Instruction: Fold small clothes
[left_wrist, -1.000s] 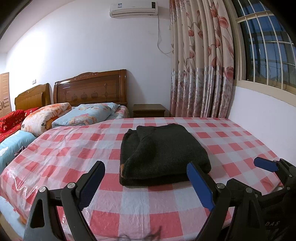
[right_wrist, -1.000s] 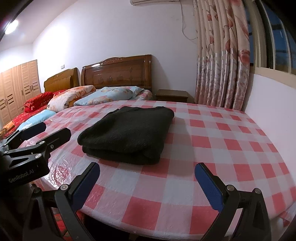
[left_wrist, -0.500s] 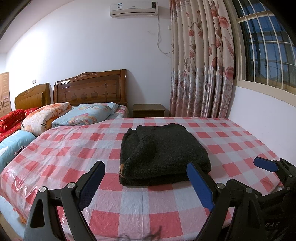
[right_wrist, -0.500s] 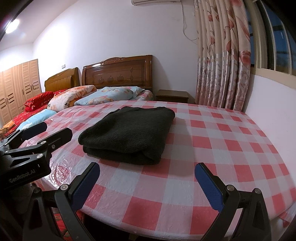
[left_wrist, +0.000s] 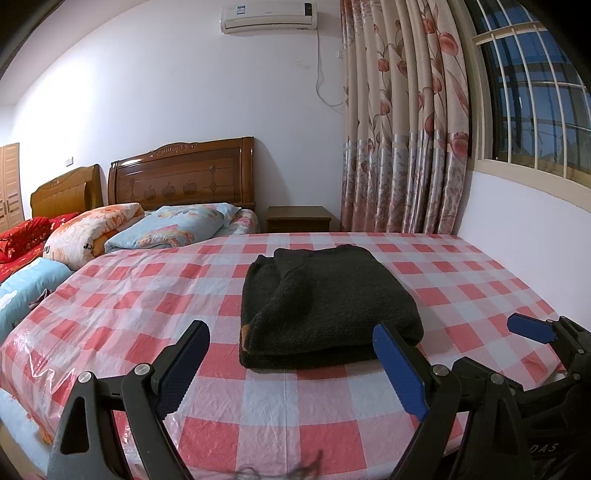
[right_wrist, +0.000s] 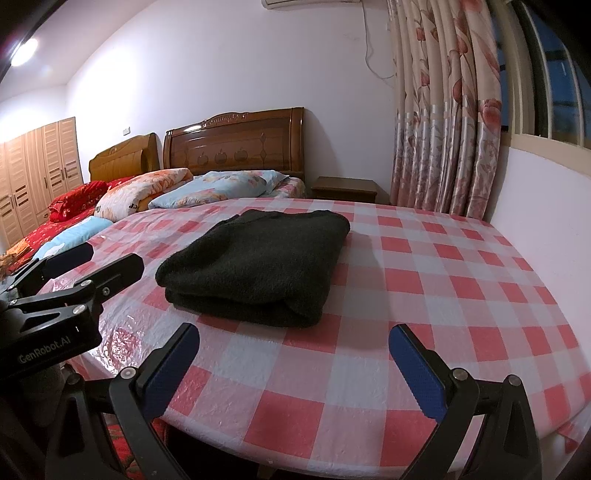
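Charcoal knit, our folded garment lies as a tidy rectangle on the checked cloth, just ahead of the left gripper and ahead-left of the right gripper. Across the last second nothing has shifted: both sets of fingers remain spread wide, empty, hovering short of it. We judge this fold finished.

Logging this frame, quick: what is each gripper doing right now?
Left gripper: open, holding nothing, short of the folded dark garment.
Right gripper: open, holding nothing.
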